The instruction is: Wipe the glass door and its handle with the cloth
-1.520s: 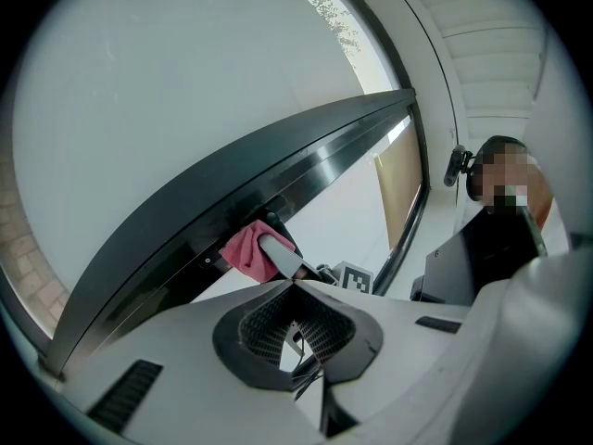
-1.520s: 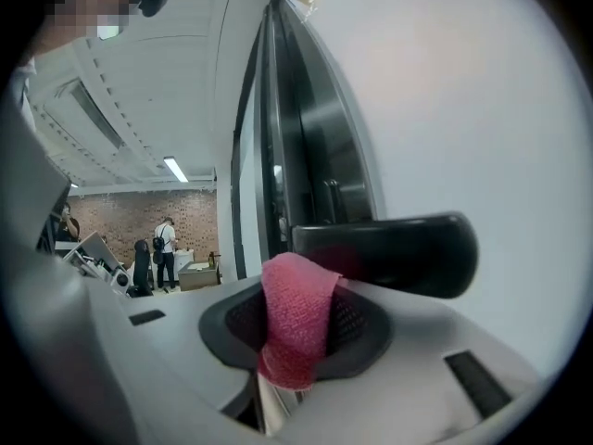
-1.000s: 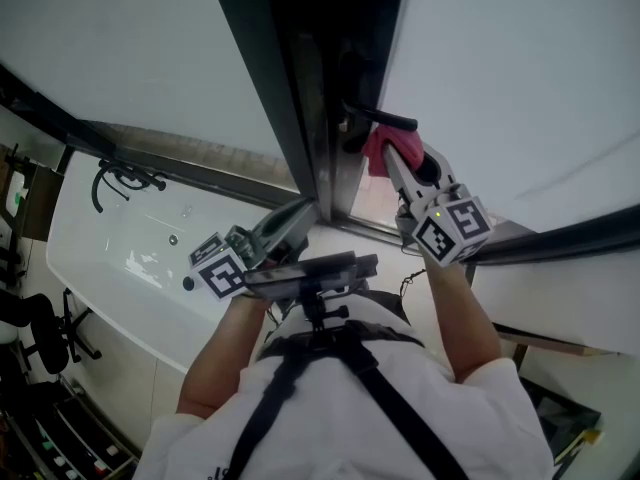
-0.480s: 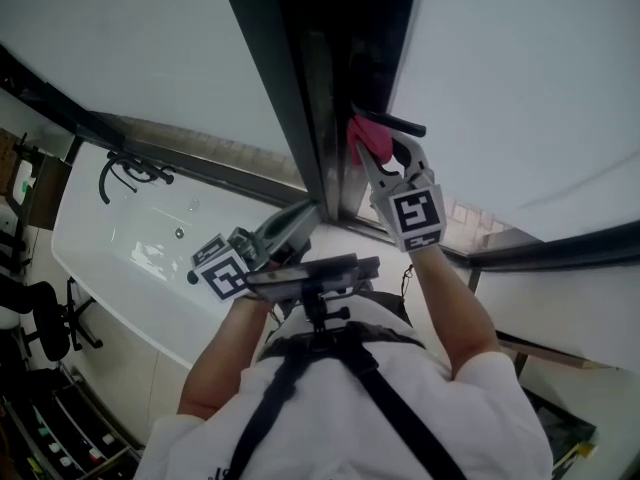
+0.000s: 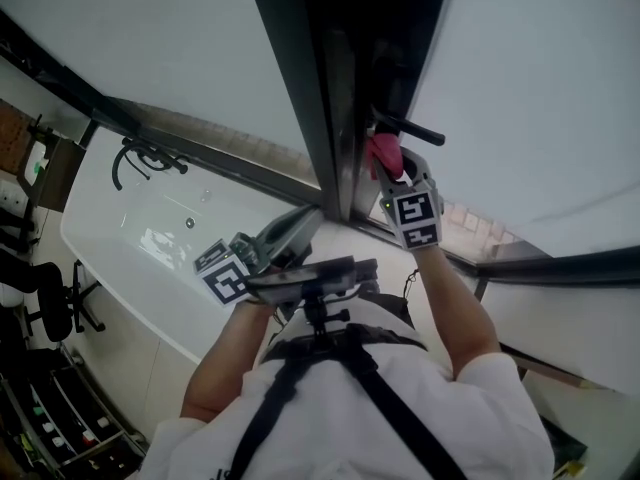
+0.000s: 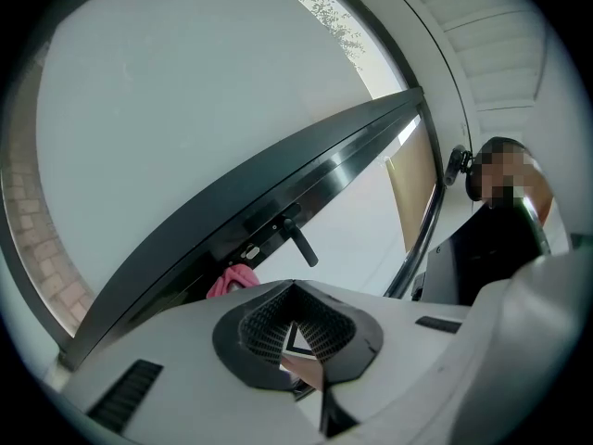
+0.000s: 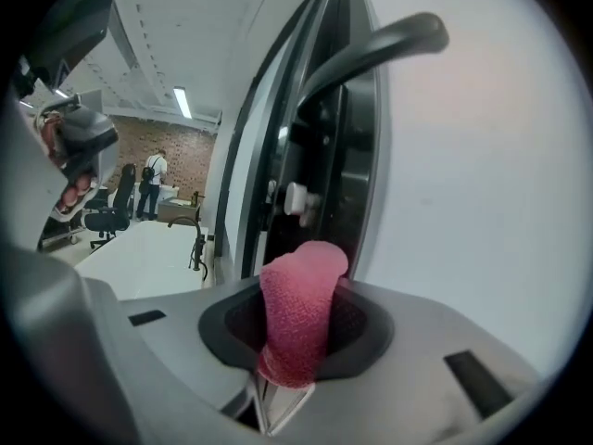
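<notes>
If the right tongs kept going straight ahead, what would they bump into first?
Probably the dark door frame just under the handle; the pink cloth in the right tongs would touch first. Depth is unclear.

- A white tub (image 5: 120, 258) is standing on the pale tiled floor (image 5: 140, 368).
- A black tap (image 5: 145, 155) is sitting on the tub's far rim.
- A black office chair (image 5: 62, 298) is standing on the floor just beside the tub.

No text, label or number can be read.
</notes>
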The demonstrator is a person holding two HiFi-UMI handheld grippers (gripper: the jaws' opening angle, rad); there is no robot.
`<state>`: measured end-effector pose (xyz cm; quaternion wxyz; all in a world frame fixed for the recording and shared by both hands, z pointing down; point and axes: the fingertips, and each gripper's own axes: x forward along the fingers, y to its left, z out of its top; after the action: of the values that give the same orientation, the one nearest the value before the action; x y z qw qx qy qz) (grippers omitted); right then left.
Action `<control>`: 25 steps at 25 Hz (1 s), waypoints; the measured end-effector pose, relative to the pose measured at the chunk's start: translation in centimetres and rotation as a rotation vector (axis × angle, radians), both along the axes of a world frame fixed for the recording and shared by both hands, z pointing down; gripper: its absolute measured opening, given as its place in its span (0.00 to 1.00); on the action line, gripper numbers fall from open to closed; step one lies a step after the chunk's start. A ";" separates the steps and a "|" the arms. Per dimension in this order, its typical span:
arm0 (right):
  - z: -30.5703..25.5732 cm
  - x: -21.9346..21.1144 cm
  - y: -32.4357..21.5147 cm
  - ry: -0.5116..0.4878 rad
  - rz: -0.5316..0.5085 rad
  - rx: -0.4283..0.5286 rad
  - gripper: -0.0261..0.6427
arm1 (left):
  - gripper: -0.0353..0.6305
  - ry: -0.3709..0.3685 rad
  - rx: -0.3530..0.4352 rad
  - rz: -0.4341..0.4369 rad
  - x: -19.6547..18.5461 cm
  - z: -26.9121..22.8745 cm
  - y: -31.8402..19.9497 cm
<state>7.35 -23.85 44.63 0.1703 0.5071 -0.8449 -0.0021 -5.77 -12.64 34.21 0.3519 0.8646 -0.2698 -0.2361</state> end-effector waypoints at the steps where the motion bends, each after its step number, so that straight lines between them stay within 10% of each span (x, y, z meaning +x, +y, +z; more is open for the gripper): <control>1: 0.4 0.1 0.2 -0.007 0.005 -0.015 0.19 | 0.04 -0.002 -0.002 -0.002 -0.1 0.0 0.0; 25: -0.2 -4.8 -1.7 -0.126 -0.145 0.123 0.19 | 0.04 -0.113 -0.153 -0.034 -0.6 3.0 0.3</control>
<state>2.55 -25.56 44.42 0.0850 0.4533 -0.8866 -0.0344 -6.39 -12.30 37.19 0.3971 0.8424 -0.3213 -0.1715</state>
